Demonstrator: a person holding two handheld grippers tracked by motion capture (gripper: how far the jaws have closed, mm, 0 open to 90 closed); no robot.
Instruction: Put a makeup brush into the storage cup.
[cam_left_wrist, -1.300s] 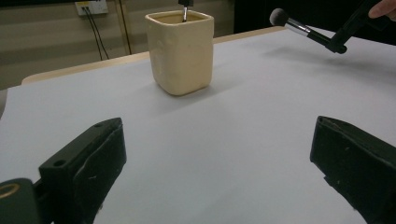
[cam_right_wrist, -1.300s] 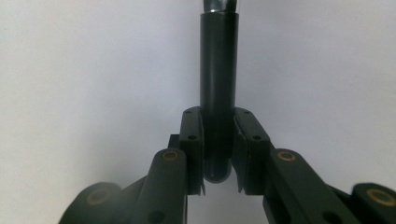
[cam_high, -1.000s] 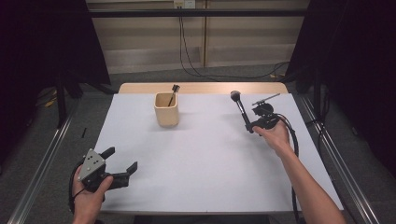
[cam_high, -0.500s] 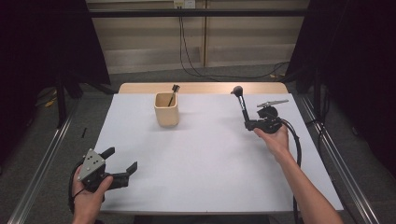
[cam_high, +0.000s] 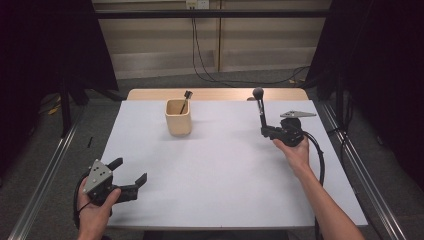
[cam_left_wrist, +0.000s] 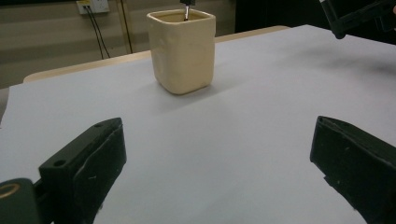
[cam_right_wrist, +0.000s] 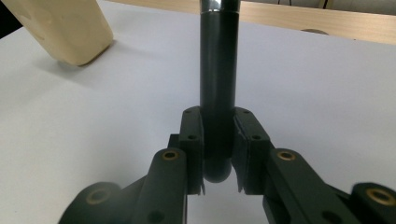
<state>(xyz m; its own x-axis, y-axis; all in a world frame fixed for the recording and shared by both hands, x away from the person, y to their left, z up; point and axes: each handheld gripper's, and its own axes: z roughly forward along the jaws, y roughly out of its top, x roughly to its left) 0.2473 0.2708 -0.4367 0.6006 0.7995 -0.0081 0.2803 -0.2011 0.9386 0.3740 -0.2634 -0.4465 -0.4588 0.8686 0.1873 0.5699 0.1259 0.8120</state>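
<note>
1. The left gripper (cam_high: 131, 176) lay low at about 7 o'clock on the table (cam_high: 220, 200), held in the person's left hand (cam_high: 95, 210) at the near left edge; its jaws stood spread wide with nothing between them, and only the white tabletop showed in the gap in the left gripper view.
2. The left gripper pointed toward 1 o'clock, across the table; in its own view the cup (cam_left_wrist: 183, 49) stood straight ahead, well apart from the jaws.
3. The cup (cam_high: 178, 116), a cream one with rounded corners, stood upright at about 11 o'clock on the table, toward the far edge; a small dark brush (cam_high: 186, 99) leaned inside it, its head sticking out above the rim toward 1 o'clock.
4. The white sheet covered nearly the whole table; a strip of bare wood (cam_high: 215, 94) showed along the far edge at 12 o'clock.
5. The makeup brush (cam_high: 259, 105), dark with a round bushy head, stood nearly upright at about 2 o'clock on the table, its head up and tilted slightly toward 11 o'clock; it was well apart from the cup, to the right of it.
6. The right gripper (cam_high: 265, 131) pinched the lower end of the makeup brush; in the right gripper view the two pads pressed on either side of the dark handle (cam_right_wrist: 218, 84), whose rounded end sat between them; the jaws were nearly together, closed on that handle.
7. The right hand (cam_high: 292, 150) held the right gripper from the 5 o'clock side; the forearm ran down to the near right corner; the cable (cam_high: 320, 160) looped beside the wrist.
</note>
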